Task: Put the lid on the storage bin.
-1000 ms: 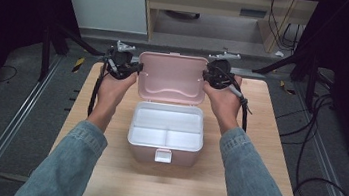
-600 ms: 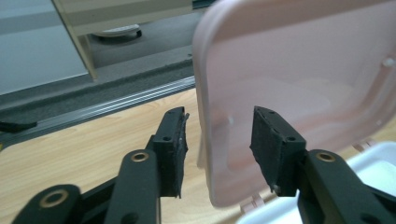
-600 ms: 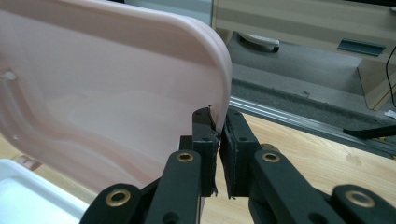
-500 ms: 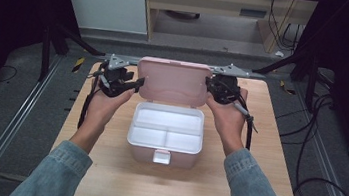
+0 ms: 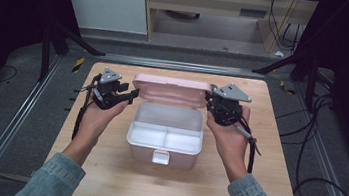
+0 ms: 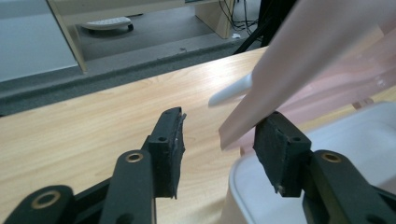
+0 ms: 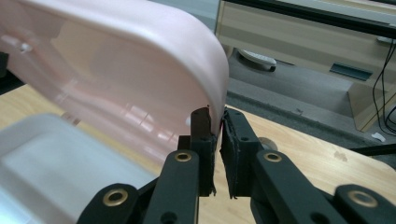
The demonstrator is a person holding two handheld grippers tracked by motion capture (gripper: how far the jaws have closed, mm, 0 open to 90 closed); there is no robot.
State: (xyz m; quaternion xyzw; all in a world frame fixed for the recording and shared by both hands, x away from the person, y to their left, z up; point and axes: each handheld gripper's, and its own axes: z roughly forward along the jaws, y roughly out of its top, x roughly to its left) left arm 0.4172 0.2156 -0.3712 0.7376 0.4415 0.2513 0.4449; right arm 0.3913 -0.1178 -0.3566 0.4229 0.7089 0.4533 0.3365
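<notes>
A pink box (image 5: 175, 157) stands in the middle of the wooden table, with a white two-part tray (image 5: 147, 136) inside. Its pink lid (image 5: 171, 90) is hinged at the back and leans forward over the box. My left gripper (image 5: 130, 95) is at the lid's left end and is open. In the left gripper view (image 6: 223, 122) the lid's edge (image 6: 317, 51) hangs between the jaws, by the right one. My right gripper (image 5: 210, 102) is shut on the lid's right rim. In the right gripper view (image 7: 215, 116) the jaws pinch the lid's rim (image 7: 116, 60).
The box's latch (image 5: 159, 156) faces the person at the front. Bare table (image 5: 102, 180) lies in front of and beside the box. Beyond the far edge stand a low cabinet (image 5: 108, 4) and a wooden shelf; cables (image 5: 316, 160) lie on the floor at right.
The lid has tipped forward and down from nearly upright, and both hands have come lower and nearer with it.
</notes>
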